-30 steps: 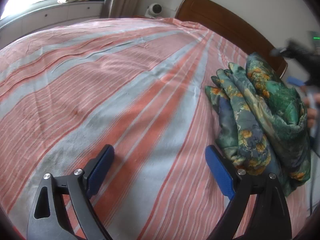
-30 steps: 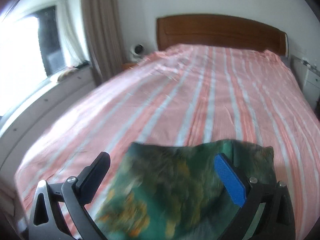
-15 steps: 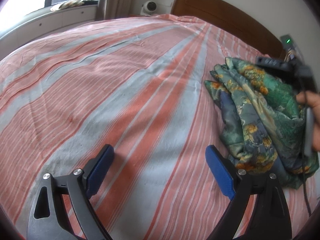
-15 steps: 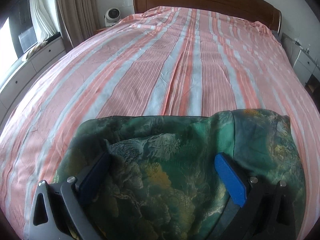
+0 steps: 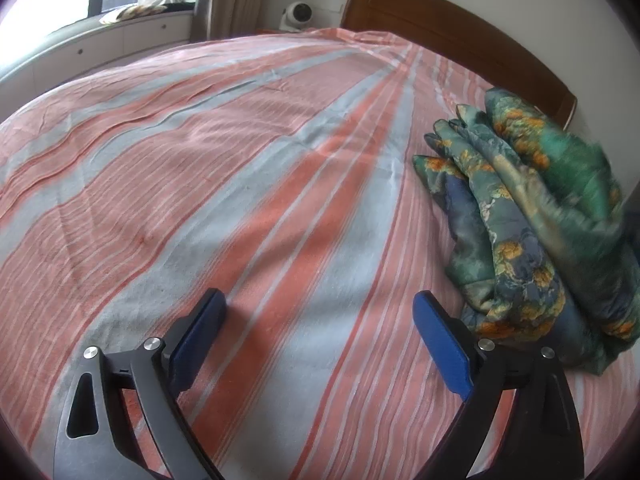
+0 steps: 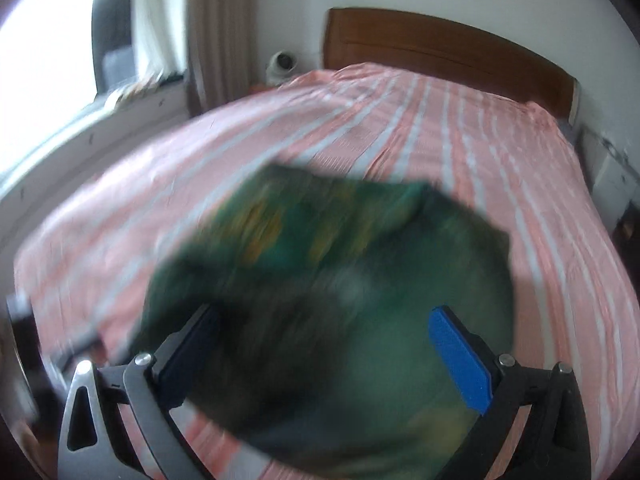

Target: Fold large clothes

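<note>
The left tool [image 5: 320, 344] stood with its two blue-padded fingers [image 5: 440, 344] wide apart and nothing between them, hovering low above the striped bedsheet [image 5: 240, 184]. Outward from it, toward two o'clock in the left wrist view, the green floral garment [image 5: 532, 216] lay bunched in a thick, partly folded heap on the bed, its near edge just beside the tool's right finger but not touching it. The cloth showed green, blue and orange-yellow flower print, with several layered folds facing eleven o'clock. Farther out, at one o'clock, ran the brown wooden headboard [image 5: 452, 40]; at twelve o'clock a small white fan [image 5: 298, 14] stood beside the bed, and at eleven o'clock hung a beige curtain [image 5: 228, 0] next to a bright window.

The right tool [image 6: 320, 344] also had its fingers spread apart, one blue pad [image 6: 460, 360] clear at four o'clock. The garment [image 6: 360, 280] filled the space ahead of and between them, heavily blurred, so whether cloth touched either pad could not be told; the fingers were not pinched on it. Beyond the garment the pink striped sheet [image 6: 440, 128] stretched to the headboard [image 6: 440, 48] at twelve o'clock, with the fan [image 6: 282, 64] at eleven o'clock
</note>
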A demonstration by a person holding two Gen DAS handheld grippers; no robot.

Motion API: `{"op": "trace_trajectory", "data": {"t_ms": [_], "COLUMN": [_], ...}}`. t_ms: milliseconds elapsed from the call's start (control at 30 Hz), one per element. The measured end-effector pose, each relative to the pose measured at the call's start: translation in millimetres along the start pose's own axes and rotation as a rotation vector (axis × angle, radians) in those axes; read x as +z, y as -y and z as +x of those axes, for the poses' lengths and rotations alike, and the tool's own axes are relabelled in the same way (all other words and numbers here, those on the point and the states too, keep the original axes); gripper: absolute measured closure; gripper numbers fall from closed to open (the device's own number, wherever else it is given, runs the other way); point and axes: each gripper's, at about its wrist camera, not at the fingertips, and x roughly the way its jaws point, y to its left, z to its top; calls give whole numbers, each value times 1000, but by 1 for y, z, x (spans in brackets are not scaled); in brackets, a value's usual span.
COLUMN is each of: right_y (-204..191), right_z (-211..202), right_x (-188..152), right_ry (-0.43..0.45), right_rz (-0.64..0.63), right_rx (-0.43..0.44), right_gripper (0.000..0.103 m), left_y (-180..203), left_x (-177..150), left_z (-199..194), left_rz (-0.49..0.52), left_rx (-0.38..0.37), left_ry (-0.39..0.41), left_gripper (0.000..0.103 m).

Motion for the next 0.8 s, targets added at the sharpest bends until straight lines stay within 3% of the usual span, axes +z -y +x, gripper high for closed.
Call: {"op": "trace_trajectory", "data": {"t_ms": [133,200,300,400,533,600,700,767,800], "right_y": [-27,-23,4,27,68,89,114,128,131], "right_z": [24,10,-38,-75,-106,-116,-132,-139,-140], "right_x": [-25,-25,-37,-70,-145,-177,-211,-217,-215], "right_ry": [-15,10,79,108,59,25,1,10,17], "right_rz": [-114,-82,38,85,147,188,256,296,308], "right_rx": [-53,-41,55,72,2,-31,-74,-76,-77], "right_gripper": [0,1,1,1,1,1,1,1,1], "left_y": [3,4,8,19,21,9,-2,16,35], "left_x": [-5,-8,-12,-18,-21,-8,28,57,72], "left_z": [-1,-2,0,4,-3,-20,-44,-48,-43], "left_rz": [25,37,70,152,186,80,-97,-83,-22], "left_rx": [7,8,30,80,84,-35,-354,-547,-656], "left_ry": [14,21,17,-22,-74,-70,-28,-61,-115], "left_gripper": [5,4,1,1,1,2,2,1,1]}}
